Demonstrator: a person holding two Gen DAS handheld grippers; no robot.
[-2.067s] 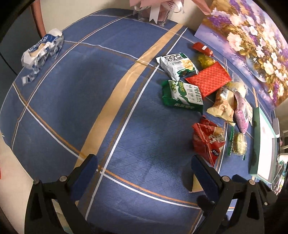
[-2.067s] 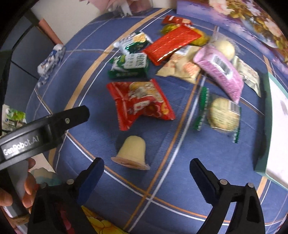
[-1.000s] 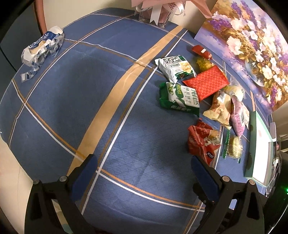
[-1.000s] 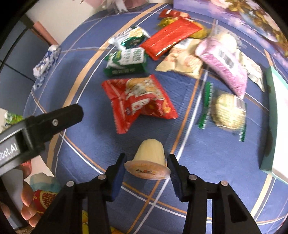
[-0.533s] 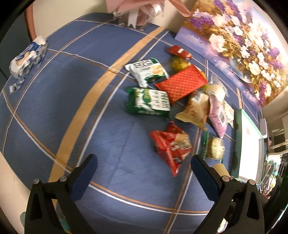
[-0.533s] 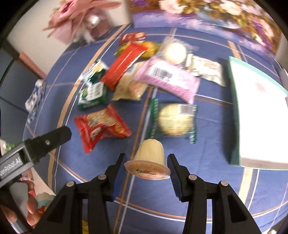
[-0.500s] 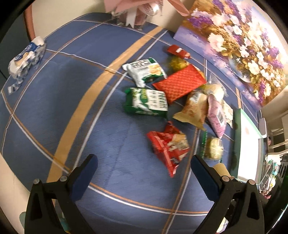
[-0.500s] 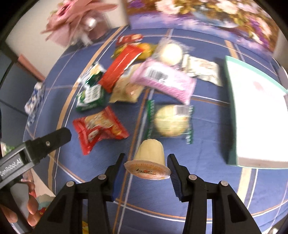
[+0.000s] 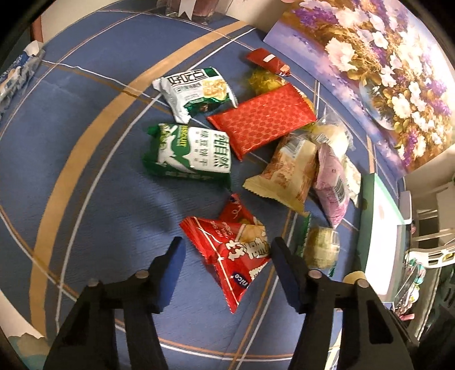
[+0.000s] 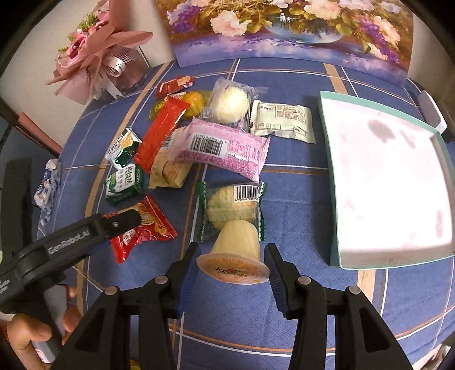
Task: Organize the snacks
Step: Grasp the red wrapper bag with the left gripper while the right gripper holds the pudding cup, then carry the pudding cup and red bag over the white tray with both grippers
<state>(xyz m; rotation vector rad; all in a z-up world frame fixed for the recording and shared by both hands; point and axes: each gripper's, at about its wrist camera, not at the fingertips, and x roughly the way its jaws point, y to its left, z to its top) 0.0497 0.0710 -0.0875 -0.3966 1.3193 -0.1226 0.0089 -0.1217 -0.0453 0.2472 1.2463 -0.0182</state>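
Observation:
My left gripper points down over a red snack packet lying on the blue tablecloth. Its jaws are closing, one on each side of the packet, and the pads do not visibly press on it. In the right wrist view one of its black fingers lies across that red packet. My right gripper is shut on a pale yellow jelly cup, held lid toward the camera above the cloth. A teal box with a white inside lies to its right.
Several snack packets crowd the middle: pink packet, round cake in green-edged wrap, green biscuit pack, red patterned pack. A flower painting and pink bouquet stand at the back. A hand holds the left gripper.
My left gripper has moved across to the red packet and its jaws have narrowed around it. My right gripper, still holding the jelly cup, has swung from the red packet towards the teal box.

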